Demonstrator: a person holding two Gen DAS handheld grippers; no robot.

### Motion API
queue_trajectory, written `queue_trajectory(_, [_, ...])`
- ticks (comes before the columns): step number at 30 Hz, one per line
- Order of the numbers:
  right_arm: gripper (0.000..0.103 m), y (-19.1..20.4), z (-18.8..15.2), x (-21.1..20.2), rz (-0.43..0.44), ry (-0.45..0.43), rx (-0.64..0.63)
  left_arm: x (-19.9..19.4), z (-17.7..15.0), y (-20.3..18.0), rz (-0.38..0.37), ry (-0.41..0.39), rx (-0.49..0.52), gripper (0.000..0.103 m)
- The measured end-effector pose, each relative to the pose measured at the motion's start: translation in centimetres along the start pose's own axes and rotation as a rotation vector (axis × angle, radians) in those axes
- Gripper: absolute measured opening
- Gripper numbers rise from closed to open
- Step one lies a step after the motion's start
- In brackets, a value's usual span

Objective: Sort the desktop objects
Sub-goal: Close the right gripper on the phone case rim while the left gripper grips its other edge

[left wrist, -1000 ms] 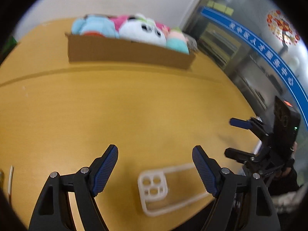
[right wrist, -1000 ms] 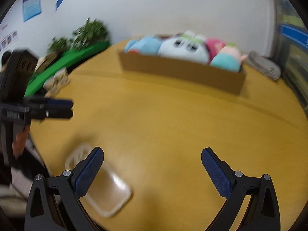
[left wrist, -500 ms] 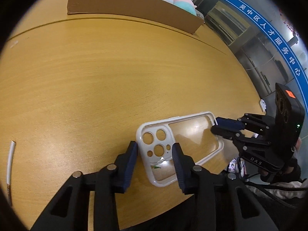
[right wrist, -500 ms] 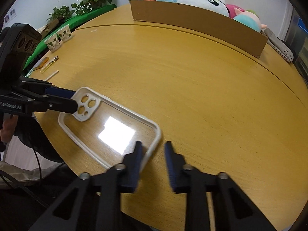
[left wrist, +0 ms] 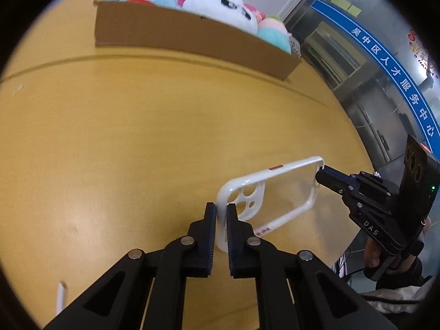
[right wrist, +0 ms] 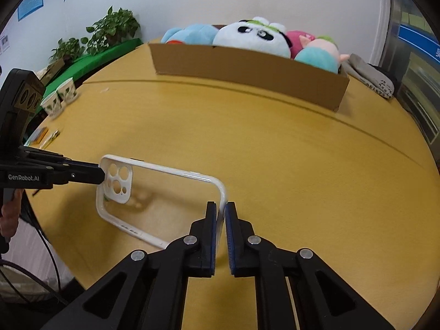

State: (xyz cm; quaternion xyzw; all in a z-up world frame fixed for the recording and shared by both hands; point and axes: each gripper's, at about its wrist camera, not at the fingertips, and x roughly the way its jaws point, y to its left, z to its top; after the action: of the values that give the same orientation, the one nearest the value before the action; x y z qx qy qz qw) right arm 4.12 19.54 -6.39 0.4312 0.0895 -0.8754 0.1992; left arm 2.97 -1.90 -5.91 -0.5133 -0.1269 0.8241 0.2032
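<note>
Yellow wooden table (right wrist: 275,151) underneath, both tongs sharing one job: left gripper (left wrist: 220,217) pinches the phone case (left wrist: 277,192) at its camera end, right gripper (right wrist: 222,214) clamps the opposite end, probably so the floppy case stays level above the table; cardboard box (right wrist: 247,74) of plushies sits well behind.

Bright even indoor light, soft shadows on the wooden table (right wrist: 275,165); strong fisheye bending, black vignette corners, cardboard box (left wrist: 192,38) slightly blurred.

2 close, facing views over table (left wrist: 137,137)
</note>
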Motion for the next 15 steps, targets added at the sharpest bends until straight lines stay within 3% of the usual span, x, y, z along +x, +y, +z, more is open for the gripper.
queue_trajectory(8, [0.007, -1.7, 7.4, 1.3, 0.006, -0.105, 0.014, -0.3, 5.7, 1.5, 0.008, 0.01, 0.056, 0.007])
queue_trajectory(15, [0.007, -2.1, 10.0, 2.8, 0.002, -0.132, 0.097, 0.6, 9.6, 2.5, -0.002, 0.08, 0.147, 0.007])
